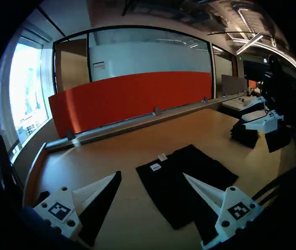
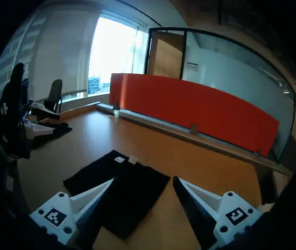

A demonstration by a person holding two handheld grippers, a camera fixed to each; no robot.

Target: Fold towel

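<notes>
Your left claw and right claw both hover, fingers apart, gripping nothing, over the black towel lying flat on the wooden surface.

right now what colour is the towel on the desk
The towel is black, with small white tags near one edge; clearest in the left gripper view.

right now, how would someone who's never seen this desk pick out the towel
Find the long orange partition behind the wooden table. In front of it, flat on the tabletop, lies the towel: a black cloth with two small white tags near one edge.
</notes>
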